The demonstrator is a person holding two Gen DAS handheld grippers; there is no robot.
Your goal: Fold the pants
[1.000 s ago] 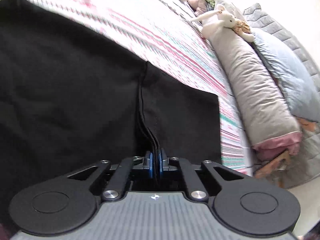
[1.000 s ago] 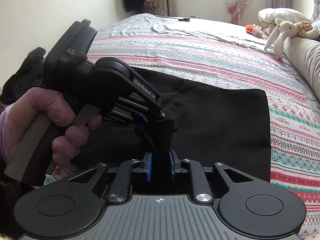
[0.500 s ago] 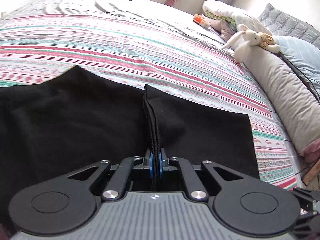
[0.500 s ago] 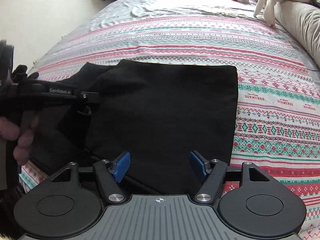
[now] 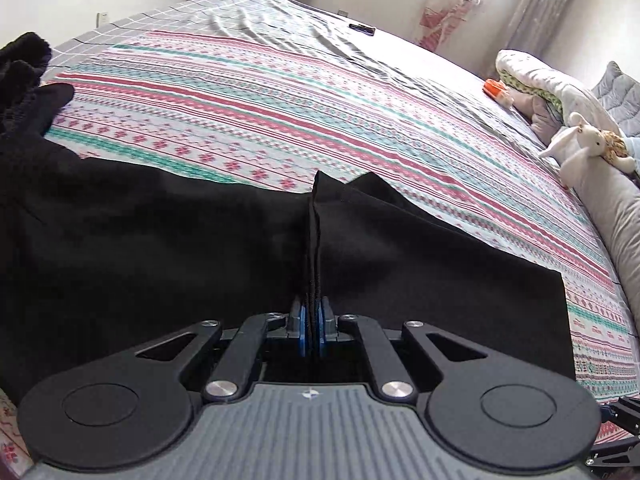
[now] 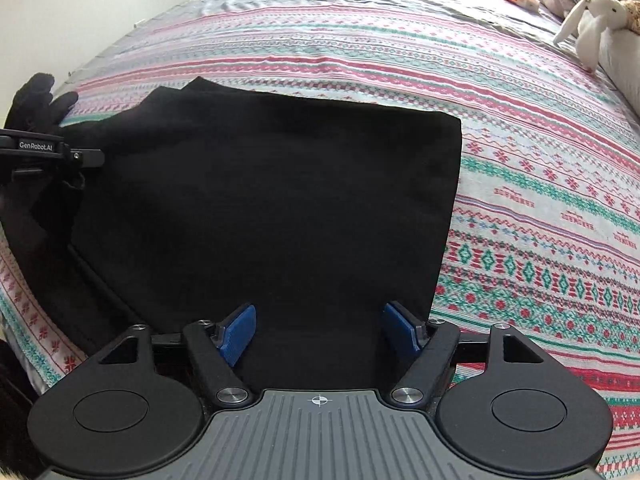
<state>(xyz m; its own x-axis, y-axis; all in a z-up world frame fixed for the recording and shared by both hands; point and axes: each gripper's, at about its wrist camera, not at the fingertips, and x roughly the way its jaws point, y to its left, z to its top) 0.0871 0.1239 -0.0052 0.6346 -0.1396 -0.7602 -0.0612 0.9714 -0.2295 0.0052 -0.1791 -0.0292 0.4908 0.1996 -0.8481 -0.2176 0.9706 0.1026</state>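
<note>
Between the blue pads of the left gripper (image 5: 311, 330), pressed tight together, a stacked edge of the black pants (image 6: 260, 208) stands pinched upright. Just ahead, the right gripper (image 6: 319, 330) hovers over the near hem with its jaws spread wide, holding nothing. Beyond them the pants lie as a flat folded panel on the striped bedspread (image 6: 540, 208), a stuffed rabbit (image 6: 592, 12) well apart by the pillows. To finish this fold well, I judge the left should lay its edge down square before letting go, without dragging the panel. A second ago the right gripper was also clamped on cloth; it has since released and drawn back.
</note>
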